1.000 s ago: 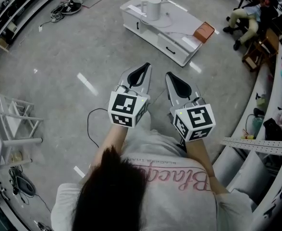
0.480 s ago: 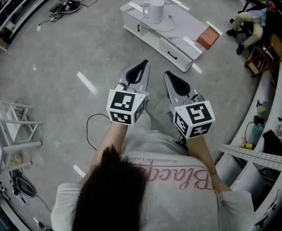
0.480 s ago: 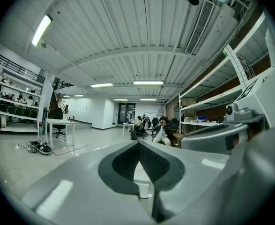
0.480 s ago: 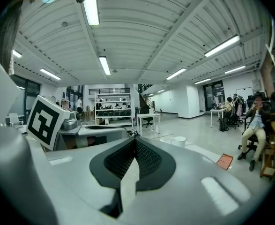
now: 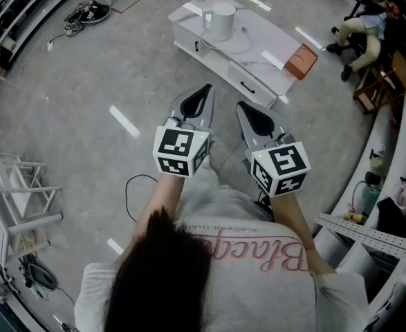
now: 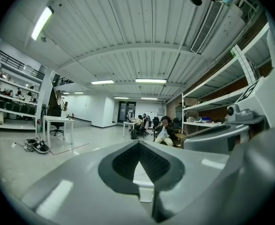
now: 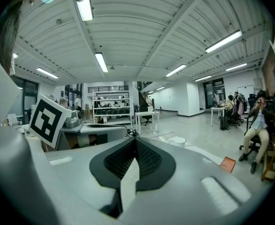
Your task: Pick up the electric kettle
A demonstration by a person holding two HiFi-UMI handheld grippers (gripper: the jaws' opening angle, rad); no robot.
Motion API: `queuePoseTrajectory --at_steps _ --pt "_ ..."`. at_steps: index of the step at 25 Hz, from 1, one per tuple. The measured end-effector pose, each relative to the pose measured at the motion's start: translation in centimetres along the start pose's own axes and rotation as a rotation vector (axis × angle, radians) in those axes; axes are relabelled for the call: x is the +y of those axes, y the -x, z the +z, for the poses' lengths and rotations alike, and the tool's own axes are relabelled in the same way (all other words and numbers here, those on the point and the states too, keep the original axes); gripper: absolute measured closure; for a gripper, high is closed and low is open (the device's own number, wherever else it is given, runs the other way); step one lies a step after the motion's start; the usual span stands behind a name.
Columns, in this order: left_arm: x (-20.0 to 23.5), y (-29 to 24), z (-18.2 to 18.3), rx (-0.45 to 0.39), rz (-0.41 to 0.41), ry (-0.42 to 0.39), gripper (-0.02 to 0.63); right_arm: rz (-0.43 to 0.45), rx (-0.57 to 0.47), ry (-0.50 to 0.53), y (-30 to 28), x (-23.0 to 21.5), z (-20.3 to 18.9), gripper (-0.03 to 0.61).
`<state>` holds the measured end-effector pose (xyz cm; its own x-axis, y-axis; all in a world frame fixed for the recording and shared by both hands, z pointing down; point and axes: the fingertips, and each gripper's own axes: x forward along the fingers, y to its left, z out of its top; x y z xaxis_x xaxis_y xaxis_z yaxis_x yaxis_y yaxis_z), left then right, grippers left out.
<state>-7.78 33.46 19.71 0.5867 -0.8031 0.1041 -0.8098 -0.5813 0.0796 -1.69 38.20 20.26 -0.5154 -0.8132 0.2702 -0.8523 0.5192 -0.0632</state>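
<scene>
Ahead on the low white cabinet (image 5: 275, 45) stood the kettle (image 5: 222, 21), white and upright, near the cabinet's far-left end. An orange box (image 5: 301, 61) lay at the other end of the same top, well apart from the kettle. In the right gripper view the kettle (image 7: 177, 140) showed small and far off just past the jaw tips, with the box (image 7: 227, 163) to its right on the cabinet.

Both grippers were held out in front of the person's chest, side by side and well short of the cabinet, each pointing roughly toward it. The left gripper (image 5: 206, 88) had its jaws brought together at the tips, and its own view showed the left gripper (image 6: 138, 142) with nothing clamped, only pale floor visible through the gap behind the dark pads. The right gripper (image 5: 241, 106) was likewise closed tip to tip; in its view the right gripper (image 7: 136, 138) held nothing. The marker cube of the left gripper showed at the left edge of the right gripper view.

Around them lay bare grey floor. A thin black cable (image 5: 129, 178) curled on it by the person's left side, a pair of shoes (image 5: 85, 16) sat at the far left, and a seated person (image 5: 358, 28) was off to the right beyond the cabinet.
</scene>
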Motion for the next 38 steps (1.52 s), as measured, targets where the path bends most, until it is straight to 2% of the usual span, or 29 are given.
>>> queuePoseTrajectory --at_steps 9,19,29,38 --pt "5.9 -6.8 1.9 0.0 -0.045 -0.029 0.612 -0.029 -0.03 -0.006 -7.9 -3.6 3.5 0.557" --pt "10.3 -12.3 2.5 -0.015 -0.078 -0.02 0.612 -0.077 -0.07 -0.02 -13.5 -6.8 5.4 0.557" --pt "13.1 -15.2 1.0 0.023 -0.064 -0.009 0.612 -0.07 -0.041 -0.041 -17.1 -8.6 5.1 0.557" --pt "16.1 -20.2 0.8 0.033 -0.034 0.013 0.612 -0.052 -0.001 -0.041 -21.3 -12.7 5.4 0.557"
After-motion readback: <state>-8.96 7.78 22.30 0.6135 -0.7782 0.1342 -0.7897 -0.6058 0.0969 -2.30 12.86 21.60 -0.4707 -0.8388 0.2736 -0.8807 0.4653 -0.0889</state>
